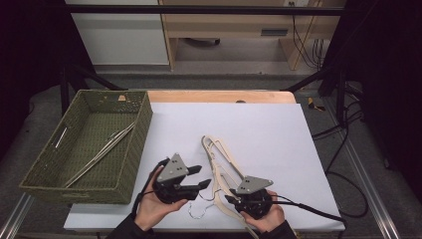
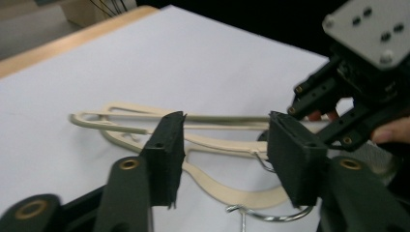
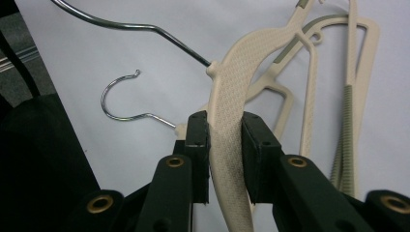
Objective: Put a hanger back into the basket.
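High view: 2 cream plastic hangers (image 1: 221, 167) lie overlapped on the white sheet (image 1: 259, 129) at the near middle of the table, their chrome hooks (image 1: 199, 209) pointing toward the person. The right gripper (image 1: 230, 199) clamps the neck of the upper hanger (image 3: 227, 111); in the right gripper view both pads press flat against the textured plastic just below the hook's root, jaws narrowed to the width of that arm. This grip probably serves to lift 1 hanger free of the other, since the 2 frames are interlaced and the lower hanger's hook (image 3: 123, 99) sits just beside the held neck. The left gripper (image 1: 204, 184) hovers near the hangers' left side with its jaws about half open and nothing between the pads; in the left gripper view the hangers appear beyond the pads, untouched. Its position suggests readiness to steady or take the second hanger.

Container: a green woven basket (image 1: 130, 159) stands at the left edge of the table, partly off the sheet. Inside lie several thin metal hangers (image 1: 102, 152), resting diagonally across its floor. No cream hanger is in it.
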`<control>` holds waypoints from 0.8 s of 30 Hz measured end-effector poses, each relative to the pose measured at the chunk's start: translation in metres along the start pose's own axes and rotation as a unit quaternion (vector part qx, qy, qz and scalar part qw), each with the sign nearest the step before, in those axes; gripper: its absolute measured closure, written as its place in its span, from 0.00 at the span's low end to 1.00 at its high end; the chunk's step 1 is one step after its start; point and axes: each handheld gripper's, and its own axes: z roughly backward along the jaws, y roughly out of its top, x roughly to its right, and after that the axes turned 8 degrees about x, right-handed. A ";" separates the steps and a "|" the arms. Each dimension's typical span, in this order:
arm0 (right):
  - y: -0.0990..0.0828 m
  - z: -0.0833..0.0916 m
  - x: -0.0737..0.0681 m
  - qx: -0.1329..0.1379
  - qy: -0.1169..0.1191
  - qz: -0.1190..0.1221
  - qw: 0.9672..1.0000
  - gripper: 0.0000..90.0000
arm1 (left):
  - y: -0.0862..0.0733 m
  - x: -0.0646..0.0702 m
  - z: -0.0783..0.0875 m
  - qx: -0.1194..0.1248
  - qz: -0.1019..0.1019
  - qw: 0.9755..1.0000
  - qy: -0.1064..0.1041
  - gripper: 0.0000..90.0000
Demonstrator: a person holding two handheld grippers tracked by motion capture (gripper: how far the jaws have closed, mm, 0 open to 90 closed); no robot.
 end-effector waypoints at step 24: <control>0.013 0.037 0.036 0.013 -0.061 -0.027 0.998 0.89 | -0.015 -0.034 0.010 -0.010 0.003 0.999 0.048 0.09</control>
